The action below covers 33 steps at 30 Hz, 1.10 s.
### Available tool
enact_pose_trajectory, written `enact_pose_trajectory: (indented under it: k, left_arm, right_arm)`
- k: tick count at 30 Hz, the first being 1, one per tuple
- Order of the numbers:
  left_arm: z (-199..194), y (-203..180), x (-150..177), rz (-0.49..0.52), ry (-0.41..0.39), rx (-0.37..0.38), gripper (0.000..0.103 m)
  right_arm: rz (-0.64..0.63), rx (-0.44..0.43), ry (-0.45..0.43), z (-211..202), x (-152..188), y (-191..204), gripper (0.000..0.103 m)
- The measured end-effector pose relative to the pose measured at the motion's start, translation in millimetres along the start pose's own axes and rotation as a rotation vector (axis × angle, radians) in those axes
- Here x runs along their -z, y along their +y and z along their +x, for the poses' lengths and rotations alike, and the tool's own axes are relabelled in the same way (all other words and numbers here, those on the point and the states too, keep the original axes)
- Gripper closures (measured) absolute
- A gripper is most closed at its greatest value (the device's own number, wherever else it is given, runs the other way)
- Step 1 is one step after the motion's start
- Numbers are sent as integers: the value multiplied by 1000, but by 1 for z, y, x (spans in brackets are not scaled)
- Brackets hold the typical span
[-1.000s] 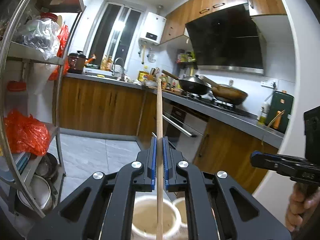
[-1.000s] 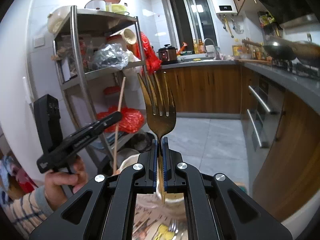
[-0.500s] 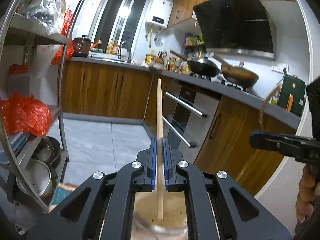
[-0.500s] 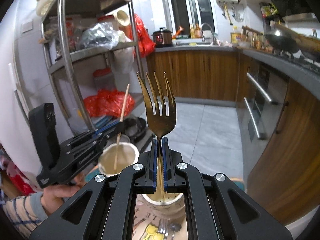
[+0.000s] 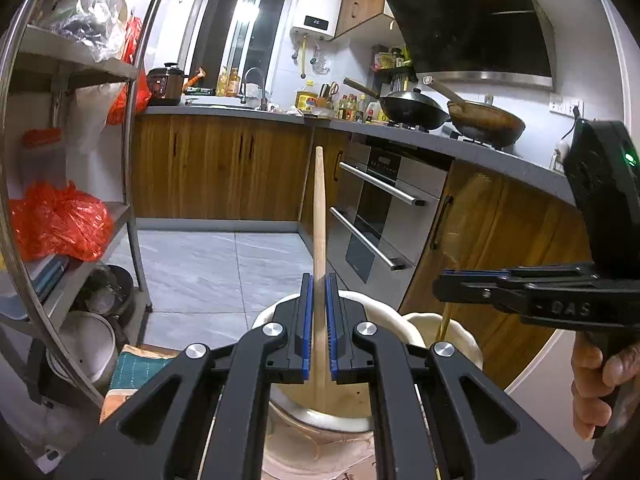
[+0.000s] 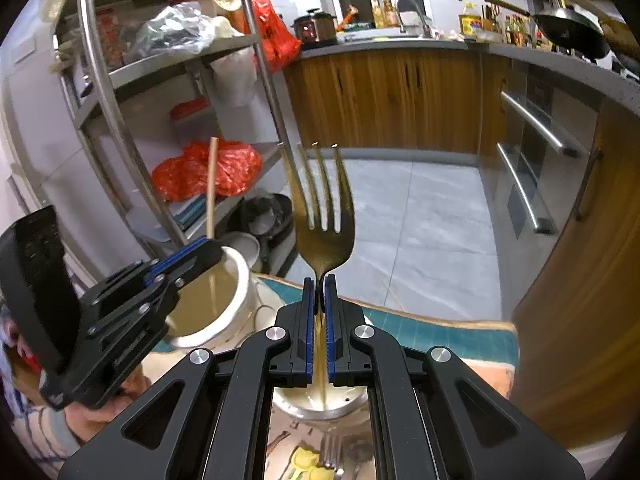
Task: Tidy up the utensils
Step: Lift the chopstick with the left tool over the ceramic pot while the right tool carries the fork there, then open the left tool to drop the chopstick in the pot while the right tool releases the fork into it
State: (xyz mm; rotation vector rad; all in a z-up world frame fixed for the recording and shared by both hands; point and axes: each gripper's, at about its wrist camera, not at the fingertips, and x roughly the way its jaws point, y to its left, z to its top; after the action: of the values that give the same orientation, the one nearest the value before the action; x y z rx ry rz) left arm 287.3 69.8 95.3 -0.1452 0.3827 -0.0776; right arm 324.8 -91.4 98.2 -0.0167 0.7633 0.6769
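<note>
My left gripper point(image 5: 317, 280) is shut on a wooden chopstick point(image 5: 319, 216) that stands upright, its lower end inside a white ceramic cup point(image 5: 384, 312). In the right wrist view the same chopstick point(image 6: 211, 188) rises from that cup point(image 6: 240, 280) under the left gripper point(image 6: 200, 252). My right gripper point(image 6: 319, 282) is shut on the neck of a gold fork point(image 6: 325, 216), tines up, with the handle reaching down into a second white cup point(image 6: 320, 410). In the left wrist view the right gripper point(image 5: 444, 280) holds the fork handle point(image 5: 445, 320) over that second cup point(image 5: 460, 336).
A metal shelf rack point(image 6: 100, 92) with an orange bag point(image 6: 208, 172) and pots stands at the left. Wooden cabinets, an oven point(image 5: 384, 208) and a counter with pans point(image 5: 412, 108) line the far side. More cutlery point(image 6: 332, 452) lies on the patterned table surface below the cups.
Both grippers have sunk with their utensils. The chopstick's lower end now sits inside the left cup and the fork handle has come down into the second cup.
</note>
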Motion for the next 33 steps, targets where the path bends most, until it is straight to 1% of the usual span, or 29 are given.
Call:
enact_pose_trajectory:
  k: [3,6,11,12,13,14,16,18,20,22,25,27,30,33]
  left_arm:
    - [-1,-2,2,11,-10,-19,97]
    - [-2,-2,1,16,-14,-22,97]
    - [1,-4,-3,42,-9,-30,94]
    - [2,-3,-4,43,-7,-29,88]
    - [3,-2,-6,40,-7,-33,75]
    - [3,-1,-7,35,-6,-31,70]
    - [2,3,-9,27,-13,-29,49]
    - [-2,4,-11,38,-29,-35,40]
    - [-5,4,-13,48,-24,-22,36]
    - [-9,5,-16,57,-26,-24,26]
    - [-17,8,-18,65,-32,-16,20]
    - [-24,11,-18,61,-41,-23,16]
    - [-40,22,-14,18,-50,-13,14]
    - [-55,32,-5,-25,-53,-7,12]
  right_arm:
    - [22,-7,16,9,-5,-5,97]
    - [39,-17,38,21,-11,-10,97]
    - [32,-11,60,30,-15,-9,97]
    - [32,-12,61,30,-15,-9,97]
    - [32,-11,60,30,-15,-9,97]
    - [31,-9,59,30,-15,-9,97]
    - [34,-4,55,29,-16,-10,97]
    - [42,-6,53,28,-15,-13,95]
    - [49,-11,46,25,-12,-15,90]
    - [54,-18,33,18,-8,-17,89]
    - [61,-41,1,4,2,-18,85]
    - [62,-50,-26,-9,11,-19,80]
    - [80,-67,-70,-30,27,-22,76]
    - [108,-78,-102,-49,50,-29,75]
